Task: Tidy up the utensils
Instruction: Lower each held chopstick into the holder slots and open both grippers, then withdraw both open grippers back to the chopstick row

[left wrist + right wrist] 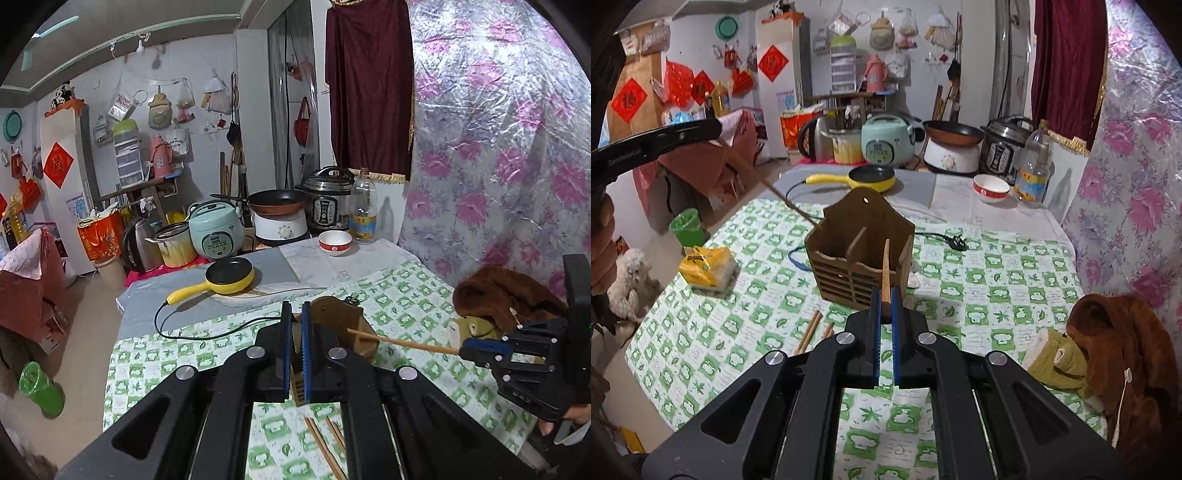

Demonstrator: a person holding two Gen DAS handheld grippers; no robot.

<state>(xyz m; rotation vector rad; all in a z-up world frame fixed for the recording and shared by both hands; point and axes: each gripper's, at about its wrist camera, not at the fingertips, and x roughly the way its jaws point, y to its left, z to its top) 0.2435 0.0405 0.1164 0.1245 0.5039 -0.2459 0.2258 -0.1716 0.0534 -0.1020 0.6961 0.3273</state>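
A brown wooden utensil holder point(862, 251) with slatted front and divided compartments stands on the green checked tablecloth point(997, 295). My right gripper point(885, 295) is shut on a wooden chopstick point(885, 273) whose far end reaches into the holder's right compartment. My left gripper point(295, 314) is shut on another chopstick point(764, 181); it shows at the left of the right wrist view, its tip touching the holder's left side. In the left wrist view the holder point(343, 328) is just ahead, with the right gripper point(465, 349) and its chopstick point(402, 341) at the right. Loose chopsticks point(812, 328) lie on the cloth.
A yellow tissue pack point(707, 267) lies at the table's left edge. A brown coat with a green plush point(1108, 350) is at the right. A yellow pan point(871, 177), red-rimmed bowl point(991, 188), bottle point(1034, 170) and cookers stand at the far end. A black cord and plug point(955, 242) lie behind the holder.
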